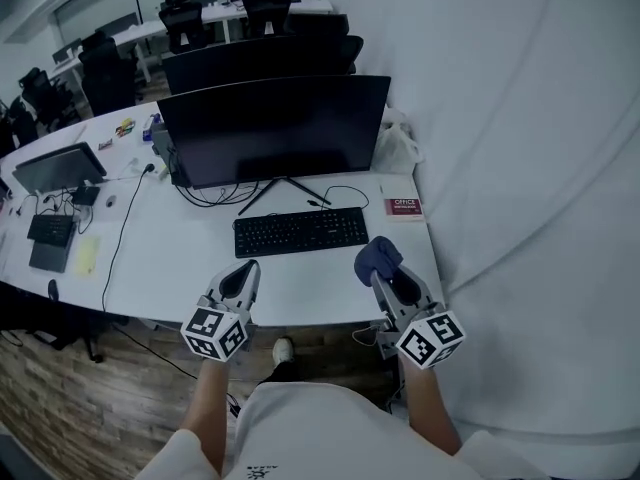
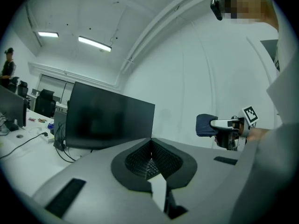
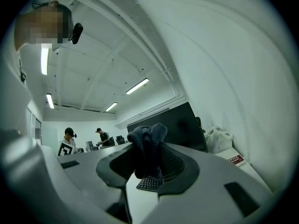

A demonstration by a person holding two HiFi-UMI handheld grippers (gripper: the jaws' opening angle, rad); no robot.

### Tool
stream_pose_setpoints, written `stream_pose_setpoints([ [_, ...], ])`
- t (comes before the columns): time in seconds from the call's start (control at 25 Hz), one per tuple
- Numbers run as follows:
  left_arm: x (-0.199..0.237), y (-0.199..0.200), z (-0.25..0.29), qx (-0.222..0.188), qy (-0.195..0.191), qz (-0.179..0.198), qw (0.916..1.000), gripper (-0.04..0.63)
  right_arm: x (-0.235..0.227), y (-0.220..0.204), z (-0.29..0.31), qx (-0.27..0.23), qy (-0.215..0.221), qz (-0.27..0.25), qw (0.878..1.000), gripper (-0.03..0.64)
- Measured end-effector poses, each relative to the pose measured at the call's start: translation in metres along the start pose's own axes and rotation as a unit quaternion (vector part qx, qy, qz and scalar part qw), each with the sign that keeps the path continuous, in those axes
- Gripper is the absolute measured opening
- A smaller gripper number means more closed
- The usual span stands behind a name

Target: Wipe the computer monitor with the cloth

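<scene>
**Cloth in hand, monitor not yet touched**

In the head view the right gripper, lower centre-right, had its fingers clamped on the dark blue cloth, which bunched up out of them over the front edge of the white bench. The left gripper, lower centre-left, had its fingers closed together with nothing between them. The monitor stood at upper centre, beyond the keyboard and well apart from both grippers. By my reading the pickup was done and all the wiping remained: the cloth had to be carried over the keyboard to the dark screen and passed across it.
</scene>
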State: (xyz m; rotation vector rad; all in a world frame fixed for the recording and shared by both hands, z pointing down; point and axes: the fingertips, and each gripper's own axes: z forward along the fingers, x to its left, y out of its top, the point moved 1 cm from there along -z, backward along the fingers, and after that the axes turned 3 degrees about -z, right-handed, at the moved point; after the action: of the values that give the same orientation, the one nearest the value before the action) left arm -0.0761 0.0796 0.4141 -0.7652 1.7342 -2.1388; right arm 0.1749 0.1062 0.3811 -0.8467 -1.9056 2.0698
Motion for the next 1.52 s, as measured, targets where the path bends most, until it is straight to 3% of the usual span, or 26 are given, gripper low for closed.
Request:
stream_pose_setpoints([
  [0.76,0.114,0.027,0.112,0.040,-0.091,0.020,0.9948,0.011,-0.024,-0.017,0.154,0.010,-0.074,0.008,0.997,0.132],
  [1.2,0.092,0.019,0.157,0.050,-0.136,-0.002,0.9894,0.011,-0.064,-0.030,0.169,0.032,-0.105,0.020,0.994,0.132],
  [1.52,0.071,0.007,0.198,0.070,-0.113,0.006,0.9911,0.011,-0.133,-0.043,0.175,0.059,-0.127,0.005,0.990,0.132],
])
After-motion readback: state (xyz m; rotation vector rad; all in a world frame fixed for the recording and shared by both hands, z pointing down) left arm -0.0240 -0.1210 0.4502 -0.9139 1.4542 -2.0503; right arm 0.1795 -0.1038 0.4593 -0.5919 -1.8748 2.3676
